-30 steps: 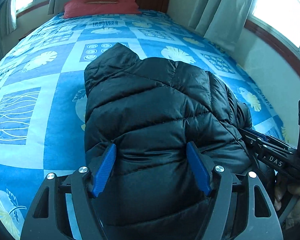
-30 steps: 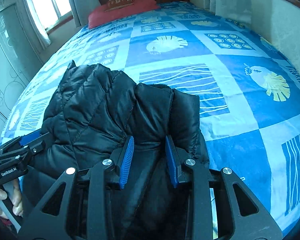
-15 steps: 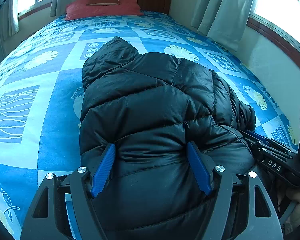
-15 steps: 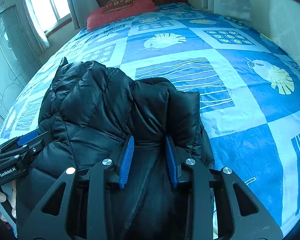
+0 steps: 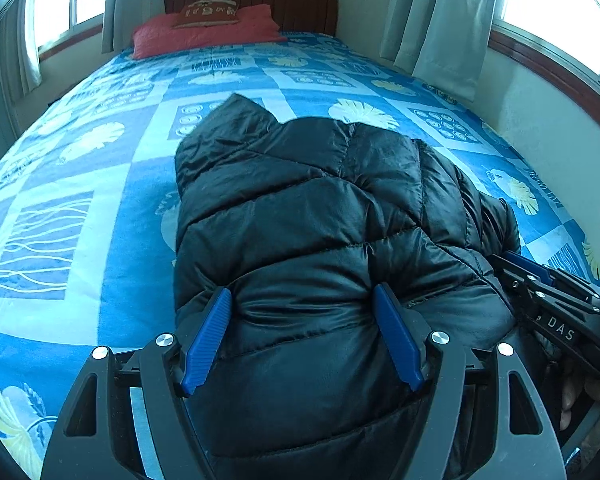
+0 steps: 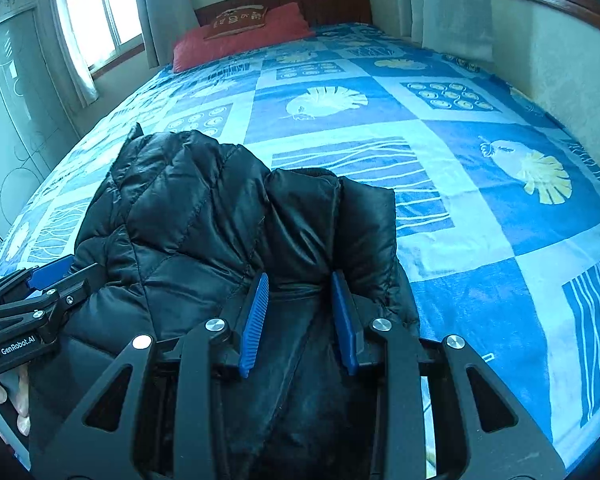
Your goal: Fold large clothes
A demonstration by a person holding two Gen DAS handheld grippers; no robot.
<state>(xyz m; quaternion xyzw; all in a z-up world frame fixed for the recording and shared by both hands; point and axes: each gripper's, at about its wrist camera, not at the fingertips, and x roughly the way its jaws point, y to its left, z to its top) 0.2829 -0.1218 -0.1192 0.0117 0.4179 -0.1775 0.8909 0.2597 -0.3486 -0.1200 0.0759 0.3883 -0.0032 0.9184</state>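
Observation:
A black puffer jacket (image 5: 308, 216) lies bunched on the blue patterned bed, hood end pointing toward the headboard. It also shows in the right wrist view (image 6: 204, 220). My left gripper (image 5: 302, 312) has its blue fingers set wide with a thick roll of the jacket's near edge between them. My right gripper (image 6: 300, 292) is shut on a fold of the jacket's right side. Each gripper shows in the other's view, the right one (image 5: 556, 304) at the jacket's right, the left one (image 6: 32, 300) at its left.
The bed (image 5: 80, 208) carries a blue and white bedspread, with red pillows (image 5: 204, 30) at the wooden headboard. Curtains (image 5: 440, 20) and a wall run along the right side. A window and cabinet (image 6: 12, 92) stand on the left.
Both grippers have lifted and tilted up with the jacket, so more of the headboard and wall shows. The jacket's near edge is bunched higher. The finger gaps have not changed.

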